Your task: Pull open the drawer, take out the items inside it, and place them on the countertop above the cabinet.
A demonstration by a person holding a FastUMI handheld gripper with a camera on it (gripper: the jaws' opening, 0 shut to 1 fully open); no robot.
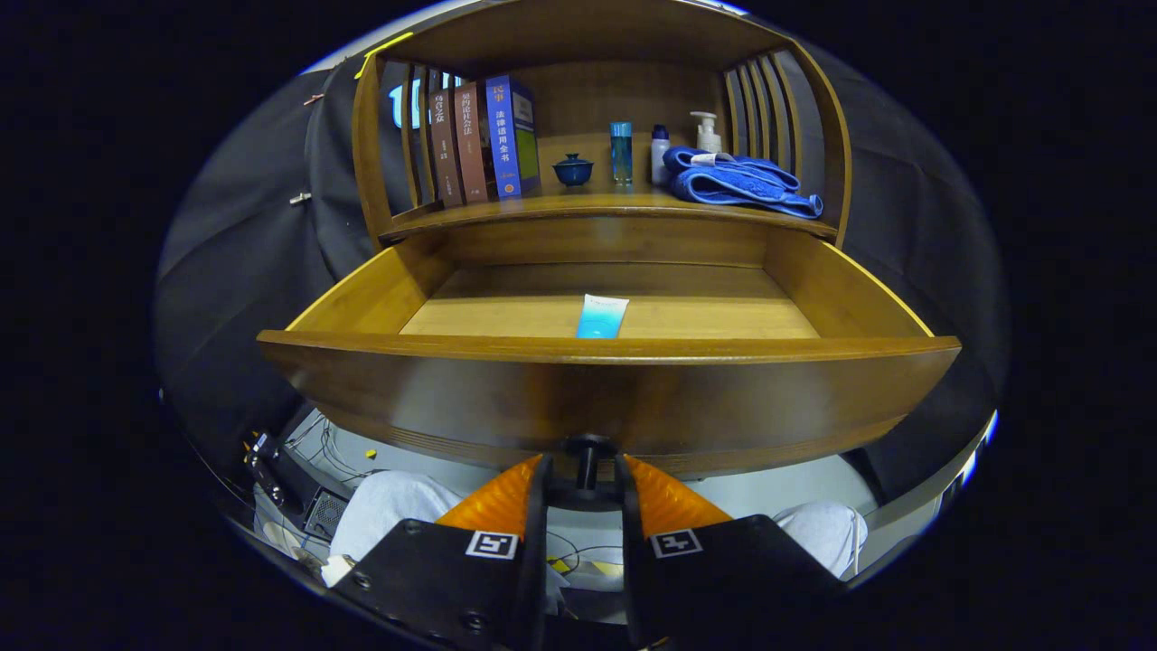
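Behind drawer [606, 398] front, tube [602, 316] half hidden.

Black cloth booth wall [244, 262] draped behind and beside the furniture, pale grey floor [768, 493] below, tangled cables and a small black box [321, 511] on the floor, dim light.

A mock home corner: wooden cabinet [606, 398], books [484, 140], folded towel [737, 181], black cloth wall [244, 253].
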